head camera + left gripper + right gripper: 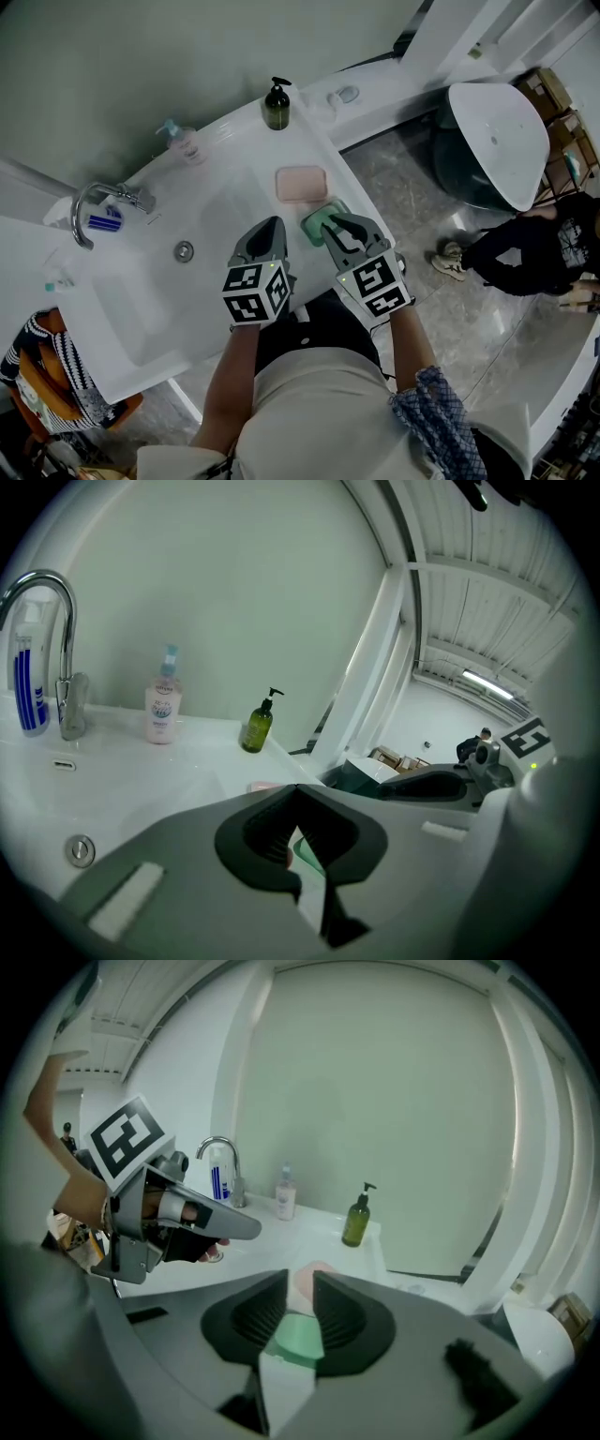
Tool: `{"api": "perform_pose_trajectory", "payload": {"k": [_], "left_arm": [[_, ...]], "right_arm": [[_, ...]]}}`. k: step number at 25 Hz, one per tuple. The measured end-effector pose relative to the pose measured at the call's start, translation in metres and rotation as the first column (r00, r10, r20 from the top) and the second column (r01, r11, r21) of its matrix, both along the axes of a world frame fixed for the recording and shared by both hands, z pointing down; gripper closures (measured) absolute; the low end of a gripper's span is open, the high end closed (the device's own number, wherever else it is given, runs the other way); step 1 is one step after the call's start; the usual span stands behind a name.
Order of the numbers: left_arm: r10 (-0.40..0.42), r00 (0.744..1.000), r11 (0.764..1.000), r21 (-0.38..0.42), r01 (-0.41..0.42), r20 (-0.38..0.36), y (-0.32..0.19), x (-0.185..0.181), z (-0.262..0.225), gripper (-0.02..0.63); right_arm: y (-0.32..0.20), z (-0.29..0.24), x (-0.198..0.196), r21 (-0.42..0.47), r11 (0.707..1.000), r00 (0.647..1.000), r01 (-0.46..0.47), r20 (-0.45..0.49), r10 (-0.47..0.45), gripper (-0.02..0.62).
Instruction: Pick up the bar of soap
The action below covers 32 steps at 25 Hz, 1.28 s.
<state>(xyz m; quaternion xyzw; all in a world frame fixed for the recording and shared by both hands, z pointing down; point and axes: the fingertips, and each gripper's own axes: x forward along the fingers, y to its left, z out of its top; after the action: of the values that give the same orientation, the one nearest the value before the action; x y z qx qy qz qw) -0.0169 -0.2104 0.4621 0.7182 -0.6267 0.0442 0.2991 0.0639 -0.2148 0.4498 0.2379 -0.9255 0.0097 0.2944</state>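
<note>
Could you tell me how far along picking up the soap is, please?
Done: the right tongs are at the green bar on the sink counter. In hand: nothing yet; their jaws stand slightly apart, apparently not gripping it. Left: closing on the bar and lifting it. The left tongs are shut.

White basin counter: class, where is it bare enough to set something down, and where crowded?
Free: the ledge between the pink pump bottle and dark green pump bottle; the basin floor between round drain and pink rectangular block. Crowded: around the green rectangular block, by both hand-held grippers.
</note>
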Motion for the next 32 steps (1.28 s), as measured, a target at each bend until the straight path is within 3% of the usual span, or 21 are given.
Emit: {"api": "perform_pose_trajectory", "payload": {"k": [1, 4, 7, 11, 16, 18, 22, 32], "left_arm": [[0.000, 1.000, 1.000, -0.002, 0.000, -0.003, 0.000, 0.000, 0.001, 0.597], [-0.006, 1.000, 1.000, -0.005, 0.006, -0.009, -0.002, -0.001, 0.003, 0.597], [-0.008, 1.000, 1.000, 0.002, 0.008, 0.028, -0.003, -0.004, 0.003, 0.597], [0.006, 0.996, 1.000, 0.014, -0.007, 0.092, -0.004, -0.002, 0.004, 0.597], [-0.012, 0.997, 1.000, 0.014, 0.011, 0.082, -0.006, -0.007, 0.005, 0.597], [-0.005, 0.997, 1.000, 0.013, 0.004, 0.083, -0.007, -0.005, 0.006, 0.597], [-0.007, 0.997, 1.000, 0.000, 0.007, 0.076, -0.008, -0.008, 0.011, 0.597], [-0.062, 0.995, 0.998, -0.022, 0.064, 0.076, -0.011, -0.025, 0.015, 0.597]], "right_arm": [[0.002, 0.001, -0.002, -0.020, 1.000, 1.000, 0.024, 0.003, -0.024, 0.480], [0.004, 0.000, -0.007, -0.040, 0.996, 0.997, 0.077, 0.017, -0.076, 0.446], [0.002, 0.003, -0.009, 0.004, 0.989, 0.988, 0.150, -0.045, -0.150, 0.420], [0.012, 0.013, -0.009, 0.014, 0.941, 0.925, 0.339, -0.186, -0.331, 0.379], [0.006, 0.026, -0.006, 0.001, 0.891, 0.845, 0.455, -0.316, -0.431, 0.368], [0.005, 0.034, -0.002, -0.009, 0.856, 0.788, 0.517, -0.385, -0.480, 0.367], [0.002, 0.052, -0.002, -0.056, 0.765, 0.642, 0.641, -0.507, -0.575, 0.367], [-0.001, 0.088, 0.001, -0.202, 0.590, 0.365, 0.782, -0.618, -0.696, 0.367]]}}
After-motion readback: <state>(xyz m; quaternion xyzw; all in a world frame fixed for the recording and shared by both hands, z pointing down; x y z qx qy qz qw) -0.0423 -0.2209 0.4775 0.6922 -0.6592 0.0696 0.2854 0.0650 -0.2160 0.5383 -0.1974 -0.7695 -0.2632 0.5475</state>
